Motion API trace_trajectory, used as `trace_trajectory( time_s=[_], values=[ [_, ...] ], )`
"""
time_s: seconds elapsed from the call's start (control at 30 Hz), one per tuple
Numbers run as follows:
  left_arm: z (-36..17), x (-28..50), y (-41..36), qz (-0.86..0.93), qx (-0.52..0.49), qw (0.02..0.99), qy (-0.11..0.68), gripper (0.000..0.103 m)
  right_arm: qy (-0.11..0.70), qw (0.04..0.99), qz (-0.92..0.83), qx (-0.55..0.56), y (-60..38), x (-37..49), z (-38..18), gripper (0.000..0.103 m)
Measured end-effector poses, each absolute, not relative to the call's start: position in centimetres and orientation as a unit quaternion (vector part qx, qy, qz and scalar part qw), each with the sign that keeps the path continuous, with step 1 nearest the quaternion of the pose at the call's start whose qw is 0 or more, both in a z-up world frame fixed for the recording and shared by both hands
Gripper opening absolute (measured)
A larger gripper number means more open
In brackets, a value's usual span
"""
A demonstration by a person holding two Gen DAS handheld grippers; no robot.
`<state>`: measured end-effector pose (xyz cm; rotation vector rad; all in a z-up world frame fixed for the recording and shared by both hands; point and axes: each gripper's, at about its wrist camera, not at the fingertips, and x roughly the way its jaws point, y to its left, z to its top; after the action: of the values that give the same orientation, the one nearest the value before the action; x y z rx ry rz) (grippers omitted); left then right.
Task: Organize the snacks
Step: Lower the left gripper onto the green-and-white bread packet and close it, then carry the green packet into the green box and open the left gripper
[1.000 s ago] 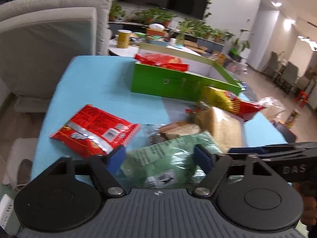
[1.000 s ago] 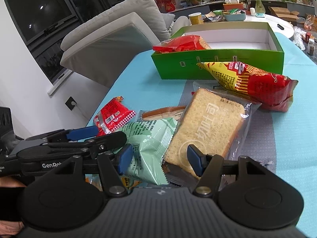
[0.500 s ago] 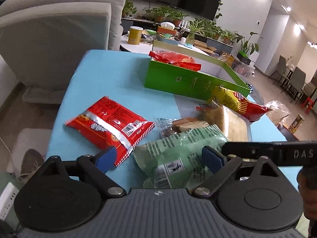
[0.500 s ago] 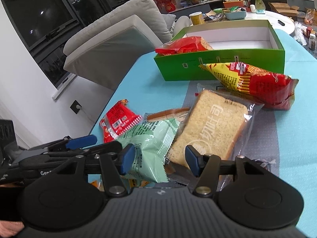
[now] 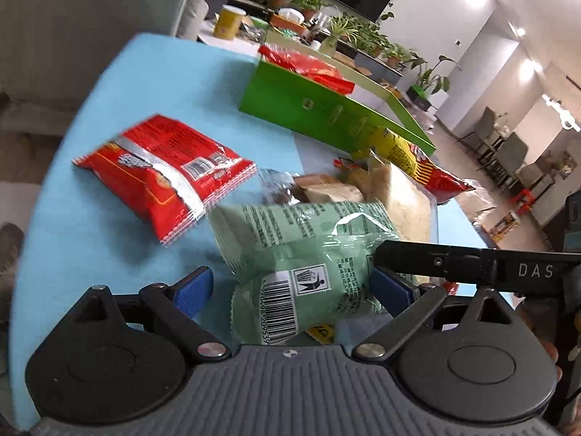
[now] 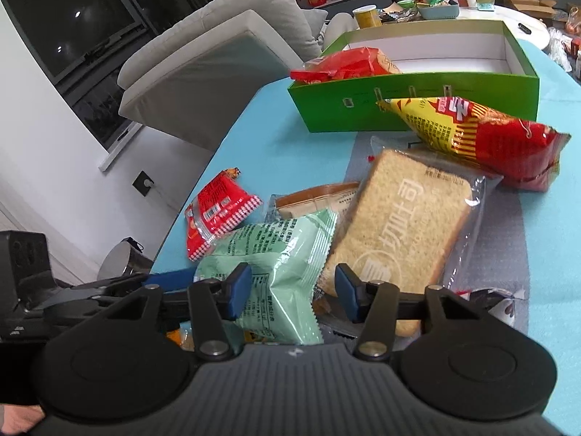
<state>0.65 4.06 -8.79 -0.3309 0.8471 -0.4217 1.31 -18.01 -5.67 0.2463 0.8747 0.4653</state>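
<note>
A pale green snack packet [image 5: 305, 254] lies at the near edge of the blue table, between the open jaws of my left gripper [image 5: 290, 289]. It also shows in the right wrist view [image 6: 276, 265], between the open jaws of my right gripper [image 6: 292, 292]. Beside it lie a red packet [image 5: 163, 170], a wrapped bread slice [image 6: 403, 225], a small wrapped cake [image 6: 316, 196] and a yellow-red chips bag [image 6: 479, 134]. A green box [image 6: 410, 101] at the back holds a red snack bag [image 6: 345, 65].
A grey sofa [image 6: 225, 54] stands left of the blue table [image 5: 174, 83]. A round white table [image 6: 508, 11] with a yellow cup [image 6: 366, 16] and plants is behind the box. A small dark patterned packet [image 6: 490, 301] lies by my right gripper.
Both grippers have moved in toward the pale green packet, which now sits between each pair of open jaws. The left view has tilted and come closer to the table.
</note>
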Motion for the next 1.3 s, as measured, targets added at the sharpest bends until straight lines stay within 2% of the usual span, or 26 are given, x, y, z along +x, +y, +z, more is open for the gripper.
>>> trace_trajectory(
  time_s=[0.03,0.1,0.4,0.53,0.63,1.3],
  values=[
    [-8.8,0.7,4.0,-0.206,-0.162,0.875,0.406,0.090,0.419,0.873,0.221,0.119,-18.0,1.2,-5.6,0.031],
    [-8.6,0.6,3.8,-0.216,-0.158,0.876,0.401,0.080,0.419,0.874,0.216,0.118,-18.0,1.3,-5.6,0.031],
    [-7.1,-0.2,1.8,-0.218,-0.069,0.899,0.375,0.078,0.440,0.851,0.241,0.154,-17.9,2.0,-5.7,0.035],
    [-6.4,0.0,1.8,-0.209,-0.063,0.903,0.369,0.077,0.431,0.859,0.237,0.141,-17.4,1.9,-5.3,0.032],
    [-5.1,-0.1,1.4,-0.210,-0.042,0.912,0.350,0.076,0.415,0.865,0.244,0.142,-17.5,1.7,-4.5,0.029],
    [2.1,6.0,-5.1,-0.258,0.017,0.931,0.256,0.078,0.307,0.910,0.209,0.183,-22.5,5.0,1.9,0.029]
  ],
)
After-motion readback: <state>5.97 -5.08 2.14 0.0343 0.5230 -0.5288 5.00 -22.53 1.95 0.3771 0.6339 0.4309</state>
